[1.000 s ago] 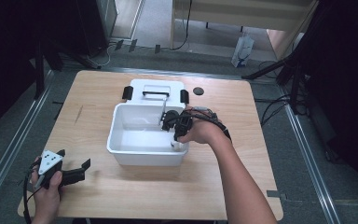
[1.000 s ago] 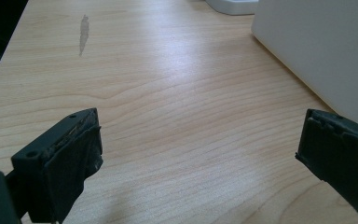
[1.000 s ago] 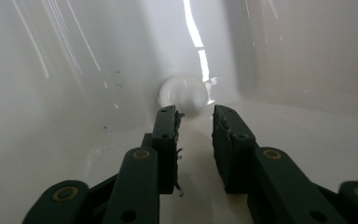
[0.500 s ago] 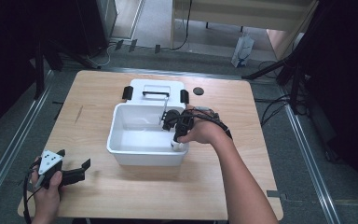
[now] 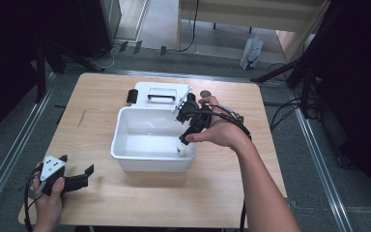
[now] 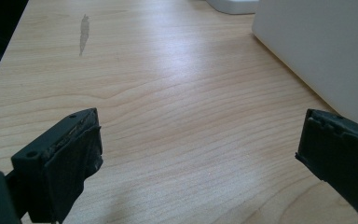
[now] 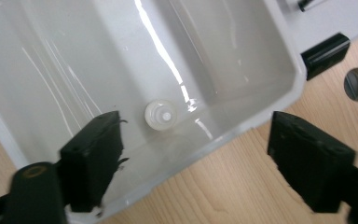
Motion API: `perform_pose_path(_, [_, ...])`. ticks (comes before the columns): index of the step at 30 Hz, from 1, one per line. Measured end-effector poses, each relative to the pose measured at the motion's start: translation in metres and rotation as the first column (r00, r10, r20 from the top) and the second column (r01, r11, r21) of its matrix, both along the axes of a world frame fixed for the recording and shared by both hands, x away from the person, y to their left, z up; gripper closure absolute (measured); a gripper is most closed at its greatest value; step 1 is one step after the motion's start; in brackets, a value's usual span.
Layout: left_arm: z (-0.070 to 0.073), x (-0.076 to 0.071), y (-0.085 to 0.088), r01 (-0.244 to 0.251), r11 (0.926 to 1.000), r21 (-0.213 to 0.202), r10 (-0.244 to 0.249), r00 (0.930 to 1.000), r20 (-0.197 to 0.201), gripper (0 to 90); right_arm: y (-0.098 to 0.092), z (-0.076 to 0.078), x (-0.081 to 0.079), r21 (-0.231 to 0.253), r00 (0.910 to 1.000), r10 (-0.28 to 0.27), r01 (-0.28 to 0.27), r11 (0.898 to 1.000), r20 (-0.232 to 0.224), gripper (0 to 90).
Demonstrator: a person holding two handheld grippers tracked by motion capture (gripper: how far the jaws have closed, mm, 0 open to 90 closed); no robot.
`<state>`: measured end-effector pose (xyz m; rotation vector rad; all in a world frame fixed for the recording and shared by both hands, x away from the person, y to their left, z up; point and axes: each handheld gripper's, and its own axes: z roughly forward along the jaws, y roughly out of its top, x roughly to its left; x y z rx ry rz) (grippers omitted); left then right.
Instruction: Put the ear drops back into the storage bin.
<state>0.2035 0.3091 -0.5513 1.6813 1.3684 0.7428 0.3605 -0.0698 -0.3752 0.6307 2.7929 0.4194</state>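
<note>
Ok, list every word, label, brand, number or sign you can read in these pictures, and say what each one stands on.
None: no text can be read in any view.
White bin: plain walls, no label.
White lid behind it: no lettering visible.
Small white bottle in the bin: no print to be seen.
White bag on the floor beyond the table: faint marks, too small and blurred to read.

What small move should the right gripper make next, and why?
Probably lift clear of the white bin. The right gripper has just been opening; nothing is between its jaws, and the small white cap lies on the bin floor, apparently released.
</note>
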Motion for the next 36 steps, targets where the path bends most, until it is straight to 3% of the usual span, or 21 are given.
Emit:
perform_pose_path(3, [0.0,0.0,0.0,-0.001,1.0,-0.001,0.001,1.0,0.0,0.3,-0.012,0.007,-0.001,0.027,0.9975,-0.07,0.07,0.997,0.007,2.0])
perform_pose_path(5, [0.0,0.0,0.0,0.0,1.0,-0.001,0.0,1.0,0.0,0.3,-0.015,0.008,-0.002,0.039,0.9962,-0.088,0.088,0.995,0.0,0.4])
perform_pose_path(8, [0.0,0.0,0.0,-0.001,1.0,0.0,0.001,1.0,0.0,0.3,-0.026,0.012,-0.004,0.078,0.9913,-0.131,0.131,0.988,-0.011,0.0])
perform_pose_path(10, [0.0,0.0,0.0,-0.002,1.0,0.001,0.002,1.0,0.0,0.3,-0.038,0.014,-0.008,0.097,0.9869,-0.161,0.16,0.982,0.005,0.0])
perform_pose_path(14, [0.0,0.0,0.0,0.0,1.0,0.003,0.0,1.0,0.0,0.3,-0.052,0.013,-0.011,0.116,0.9802,-0.198,0.196,0.974,0.004,0.0])
perform_pose_path(15, [0.0,0.0,-0.001,0.0,1.0,0.004,0.0,1.0,0.004,0.3,-0.062,0.011,-0.013,0.136,0.9751,-0.222,0.219,0.966,0.003,0.0])
perform_pose_path(22, [0.0,0.0,-0.001,0.001,0.9999,0.012,-0.001,1.0,0.0,0.3,-0.097,-0.002,-0.02,0.176,0.9602,-0.279,0.271,0.946,0.02,0.0])
perform_pose_path(24, [0.0,0.0,-0.001,-0.001,0.9999,0.011,0.001,1.0,0.0,0.3,-0.111,-0.008,-0.024,0.191,0.9539,-0.299,0.289,0.938,0.026,0.0])
perform_pose_path(25, [0.0,0.0,-0.002,-0.002,0.9999,0.013,0.002,1.0,0.0,0.3,-0.121,-0.014,-0.027,0.208,0.9467,-0.321,0.309,0.928,0.027,0.0])
perform_pose_path(26, [0.0,0.0,-0.002,-0.002,0.9999,0.013,0.002,1.0,0.0,0.3,-0.121,-0.014,-0.027,0.208,0.9467,-0.321,0.309,0.928,0.027,0.0])
perform_pose_path(28, [0.0,0.0,-0.002,-0.003,0.9999,0.013,0.003,1.0,0.0,0.3,-0.134,-0.023,-0.031,0.224,0.9379,-0.345,0.328,0.918,0.04,0.0])
perform_pose_path(29, [0.0,0.0,-0.002,-0.003,0.9999,0.014,0.003,1.0,0.0,0.3,-0.146,-0.032,-0.035,0.243,0.9301,-0.365,0.346,0.906,0.037,0.0])
perform_pose_path(30, [0.0,0.0,-0.002,-0.003,0.9999,0.015,0.003,1.0,0.001,0.3,-0.146,-0.032,-0.035,0.243,0.9301,-0.365,0.346,0.906,0.037,0.0])
perform_pose_path(32, [0.0,0.0,-0.002,-0.002,0.9999,0.017,0.002,1.0,0.001,0.3,-0.157,-0.043,-0.04,0.261,0.9205,-0.389,0.366,0.893,0.039,0.0])
perform_pose_path(33, [0.0,0.0,-0.002,-0.002,0.9999,0.016,0.002,1.0,0.001,0.3,-0.168,-0.053,-0.045,0.288,0.9115,-0.41,0.383,0.878,0.036,0.0])
perform_pose_path(34, [0.0,0.0,-0.002,-0.002,0.9999,0.016,0.002,1.0,0.001,0.3,-0.168,-0.053,-0.045,0.288,0.9115,-0.41,0.383,0.878,0.036,0.0])
perform_pose_path(36, [0.0,0.0,-0.002,-0.003,0.9998,0.017,0.003,1.0,0.001,0.3,-0.179,-0.063,-0.05,0.312,0.9029,-0.428,0.396,0.863,0.038,0.0])
